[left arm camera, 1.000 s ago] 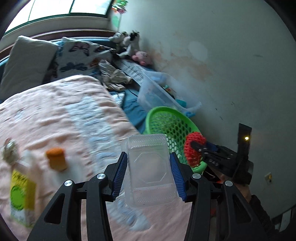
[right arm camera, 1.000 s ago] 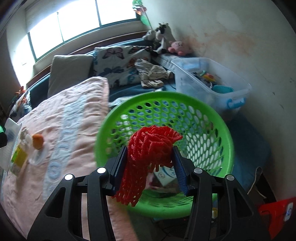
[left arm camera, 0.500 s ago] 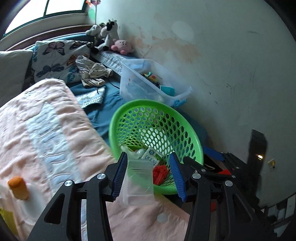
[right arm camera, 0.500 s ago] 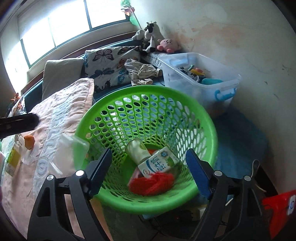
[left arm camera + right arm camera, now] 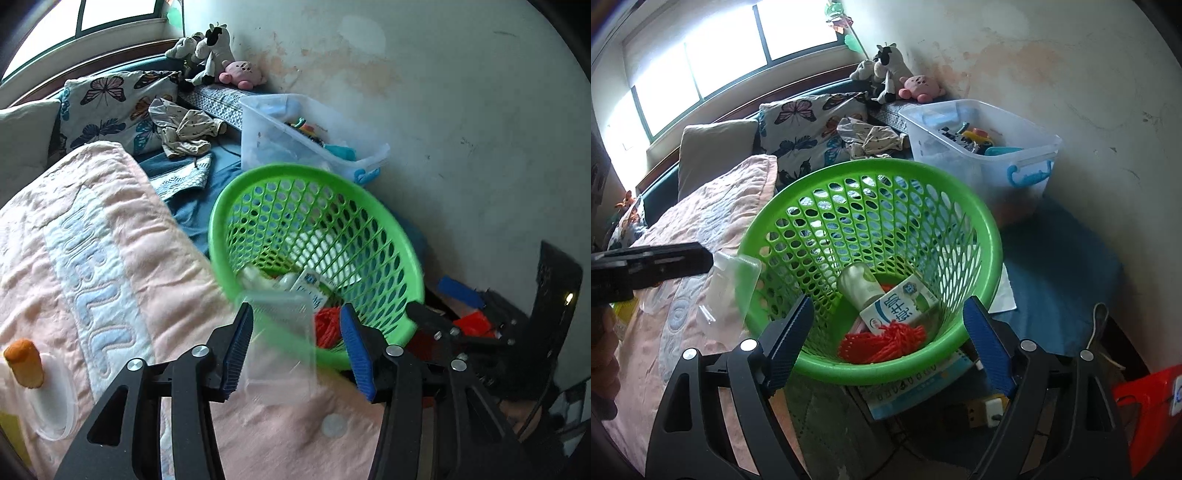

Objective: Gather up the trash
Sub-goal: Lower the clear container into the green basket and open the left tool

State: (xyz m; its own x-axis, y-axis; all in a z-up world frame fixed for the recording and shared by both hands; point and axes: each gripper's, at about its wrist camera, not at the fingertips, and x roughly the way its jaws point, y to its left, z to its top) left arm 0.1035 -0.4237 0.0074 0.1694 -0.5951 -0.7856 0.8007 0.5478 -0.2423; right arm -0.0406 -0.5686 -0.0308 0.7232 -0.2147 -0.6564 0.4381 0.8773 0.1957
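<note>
A green mesh basket [image 5: 384, 236] [image 5: 982, 221] stands beside the bed. Inside lie a red foam net [image 5: 882, 341], a milk carton [image 5: 899, 304] and a small bottle [image 5: 858, 284]. My left gripper [image 5: 295, 347] is shut on a clear plastic container [image 5: 280, 354], held at the basket's near rim; in the right wrist view the container [image 5: 729, 291] is just left of the basket. My right gripper [image 5: 886, 328] is open and empty, over the basket's near rim.
A pink quilt [image 5: 92, 240] covers the bed, with an orange-capped clear cup [image 5: 26, 363] at its left. A clear storage bin [image 5: 982, 162] with toys stands behind the basket by the wall. Pillows [image 5: 809, 122] and plush toys [image 5: 886, 74] lie farther back.
My right gripper opened and dropped the red foam net into the basket. My left gripper carried the clear container from over the quilt to the basket's rim.
</note>
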